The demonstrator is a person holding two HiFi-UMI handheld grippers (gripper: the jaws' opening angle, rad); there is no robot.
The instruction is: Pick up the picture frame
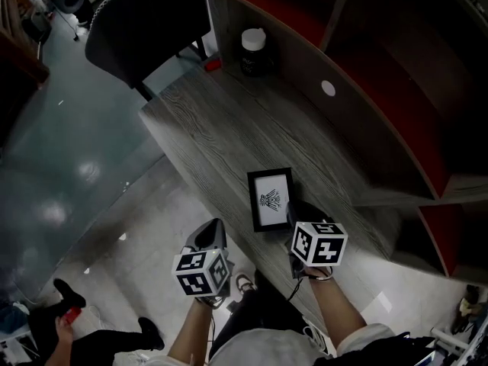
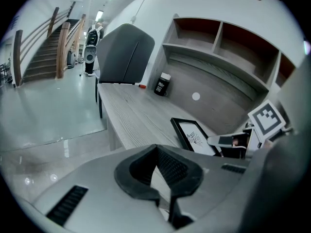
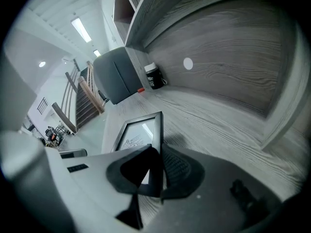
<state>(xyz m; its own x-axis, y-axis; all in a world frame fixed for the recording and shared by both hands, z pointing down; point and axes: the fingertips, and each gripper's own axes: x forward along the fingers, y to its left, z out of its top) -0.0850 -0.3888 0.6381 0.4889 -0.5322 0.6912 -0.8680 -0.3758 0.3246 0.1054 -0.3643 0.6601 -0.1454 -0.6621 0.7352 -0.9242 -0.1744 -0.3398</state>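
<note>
**Right hand-held gripper [image 3: 161, 148] clamped on the picture frame [image 3: 138, 132]**

Our right hand-held gripper has its jaws closed on the right border of the picture frame, at its near end. In the right gripper view the black moulding sits squeezed between the two pads. The picture frame is black, with a white sheet bearing a small dark drawing. It is over the near part of the desk [image 1: 229, 120], its long sides running away from us. A shadow lies on the wood just right of it, and we cannot tell whether its far end touches the desk.

Our left hand-held gripper [image 2: 157, 147] hangs to the left of the frame, apart from it, over the floor [image 1: 91, 174] just off the desk's near-left edge. Its jaws are together with nothing between them.

At the far end of the desk we see a dark jar [image 1: 253, 50] with a white lid standing upright by the back panel. A small red thing [image 1: 213, 65] lies just left of it. A dark chair [image 1: 145, 21] stands beyond the desk's far-left corner. Along the right side rises a shelf unit [image 1: 396, 90] with red-lined compartments. In the left gripper view a staircase [image 2: 43, 57] climbs at the far left of the room.
</note>
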